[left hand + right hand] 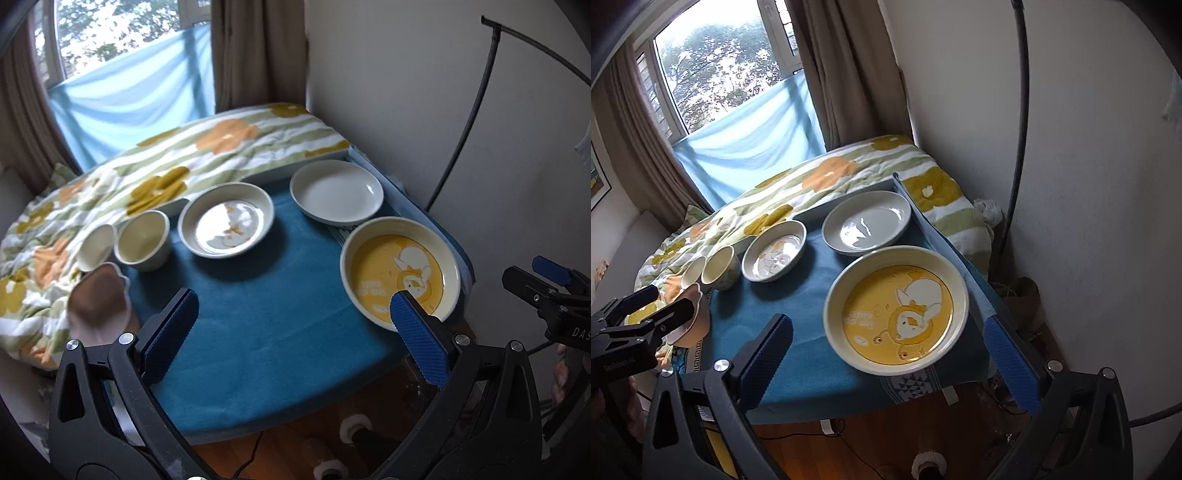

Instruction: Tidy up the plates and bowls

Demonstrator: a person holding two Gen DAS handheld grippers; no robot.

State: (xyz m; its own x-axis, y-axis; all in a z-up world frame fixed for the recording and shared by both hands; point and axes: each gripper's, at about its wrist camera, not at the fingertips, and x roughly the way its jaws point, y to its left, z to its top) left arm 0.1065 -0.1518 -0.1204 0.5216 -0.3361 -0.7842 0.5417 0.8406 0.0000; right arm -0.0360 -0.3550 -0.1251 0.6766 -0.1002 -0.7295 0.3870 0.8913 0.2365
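On the teal cloth [258, 325] [798, 369] lie a yellow cartoon plate [400, 269] [897, 310], a plain white plate [336, 192] [868, 223] and a white dish with a faint print [227, 219] [774, 251]. To the left stand a cream bowl [143, 242] [720, 267], a small white cup [96, 246] [692, 271] and a pink scalloped bowl [99, 302] [692, 314]. My left gripper [295, 325] hangs open above the cloth's front. My right gripper [890, 354] is open too, its fingers either side of the yellow plate, holding nothing.
A flowered quilt [166, 166] [820, 177] covers the bed behind the dishes. A white wall [443, 92] and a black curved rod [465, 122] stand at the right. Wooden floor [886, 443] shows below the cloth's front edge. Curtains and a window lie behind.
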